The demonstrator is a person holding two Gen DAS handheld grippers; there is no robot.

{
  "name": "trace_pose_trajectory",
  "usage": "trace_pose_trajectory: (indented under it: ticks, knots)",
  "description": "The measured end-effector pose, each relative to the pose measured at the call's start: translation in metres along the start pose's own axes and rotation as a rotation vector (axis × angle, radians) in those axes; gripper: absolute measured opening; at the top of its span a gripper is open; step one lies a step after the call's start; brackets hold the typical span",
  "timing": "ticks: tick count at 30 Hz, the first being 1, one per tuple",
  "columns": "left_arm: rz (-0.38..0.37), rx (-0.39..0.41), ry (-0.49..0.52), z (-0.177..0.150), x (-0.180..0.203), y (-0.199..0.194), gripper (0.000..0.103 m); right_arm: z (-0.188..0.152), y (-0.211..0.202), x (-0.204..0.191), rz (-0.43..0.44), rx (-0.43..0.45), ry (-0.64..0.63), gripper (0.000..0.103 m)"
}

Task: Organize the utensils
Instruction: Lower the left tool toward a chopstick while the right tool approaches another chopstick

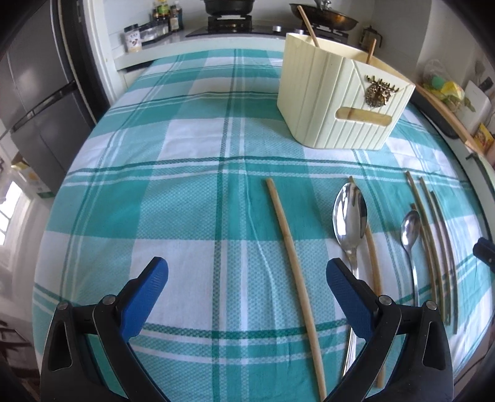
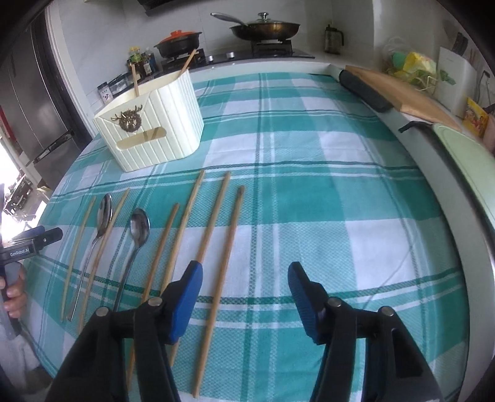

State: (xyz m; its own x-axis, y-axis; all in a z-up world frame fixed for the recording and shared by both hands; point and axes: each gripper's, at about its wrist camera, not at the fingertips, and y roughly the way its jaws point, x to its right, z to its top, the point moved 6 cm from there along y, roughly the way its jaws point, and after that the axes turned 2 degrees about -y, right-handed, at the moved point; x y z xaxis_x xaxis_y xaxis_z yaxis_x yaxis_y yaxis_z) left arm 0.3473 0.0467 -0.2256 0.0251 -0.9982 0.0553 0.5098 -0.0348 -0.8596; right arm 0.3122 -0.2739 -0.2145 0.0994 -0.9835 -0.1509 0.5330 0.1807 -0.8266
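1. Kitchen counters run along the back, with a lidded frying pan [image 2: 265, 28] and a dark pot with an orange lid [image 2: 178, 41] on the stove, and a grey fridge [image 1: 37, 102] off to one side.
2. Nearer stands a table under a teal-and-white checked cloth [image 2: 309, 191].
3. On the cloth sits a cream ribbed utensil holder [image 2: 154, 123] with a brass ornament on its front; two chopsticks already stand in it, leaning out over the rim.
4. In front of the holder, well apart from it, the loose utensils lie in a rough row, all pointing towards it.
5. From the left wrist view, a single pale chopstick [image 1: 294, 272] lies alone at the left end of the row.
6. Next comes a large spoon [image 1: 349, 216] with another chopstick touching its right side, then a small spoon [image 1: 410, 235].
7. Beyond the small spoon lie four more chopsticks [image 2: 216, 235]; the rightmost two reach down between and beside the right gripper's fingers.
8. The left gripper [image 1: 247, 272] hangs over the cloth with its blue jaws wide apart, straddling the lone chopstick and touching nothing.
9. The right gripper [image 2: 244, 278] also has its jaws parted, with one chopstick on the cloth between them; the pads do not press on it.
10. A person's hand [image 2: 14, 293] holds the left gripper's handle at the edge of the right wrist view.
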Motion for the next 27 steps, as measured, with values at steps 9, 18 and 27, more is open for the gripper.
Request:
trace_pose_trajectory:
  ticks: [9,18,27]
  knots:
    - [0.021,-0.034,0.010,0.018,0.007,0.030,0.101,0.013,0.036,-0.001,0.033,-0.087,0.013,0.041]
    - [0.047,-0.082,0.032,0.021,0.005,0.054,0.091,0.031,0.062,-0.008,0.009,-0.136,-0.051,0.034]
    - [0.017,-0.123,0.087,0.040,0.022,0.057,0.024,0.076,0.092,-0.001,0.001,-0.145,-0.040,0.007]
